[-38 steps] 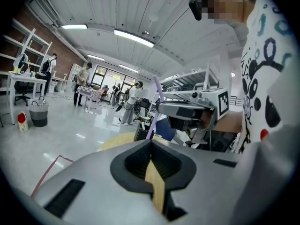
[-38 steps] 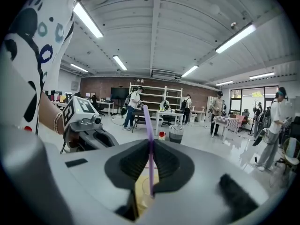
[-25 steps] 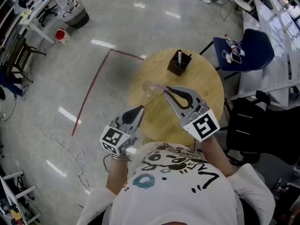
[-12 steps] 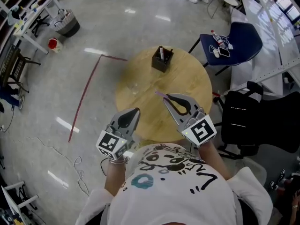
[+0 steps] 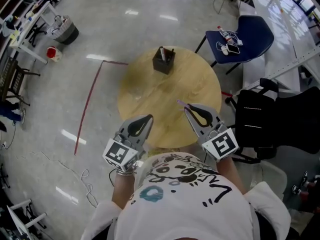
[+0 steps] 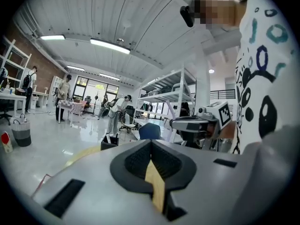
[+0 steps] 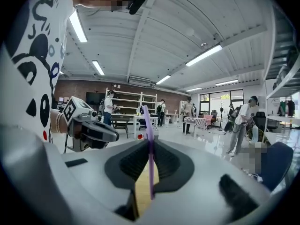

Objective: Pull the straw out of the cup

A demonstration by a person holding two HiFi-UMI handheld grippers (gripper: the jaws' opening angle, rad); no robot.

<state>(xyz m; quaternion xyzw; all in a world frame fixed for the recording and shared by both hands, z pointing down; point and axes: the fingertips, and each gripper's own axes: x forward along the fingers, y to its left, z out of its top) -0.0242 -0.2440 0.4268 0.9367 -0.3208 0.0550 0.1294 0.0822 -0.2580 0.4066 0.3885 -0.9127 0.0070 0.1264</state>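
The left claw [image 5: 144, 120] is pressed together with nothing in it. The right claw [image 5: 190, 110] pinches the purple straw [image 7: 149, 139] above the round counter [image 5: 190, 84]. A faint clear shape, possibly the cup [image 5: 132, 90], stands near the counter's left edge.

Matt wooden table [image 5: 172, 91], glossy polished floor [image 5: 115, 29], smooth purple plastic straw [image 7: 149, 144].

over the round light wooden table [image 5: 200, 86], the right gripper [image 5: 187, 109] pinches a thin purple straw [image 5: 180, 103]; the left gripper [image 5: 148, 118] hovers at the near edge.
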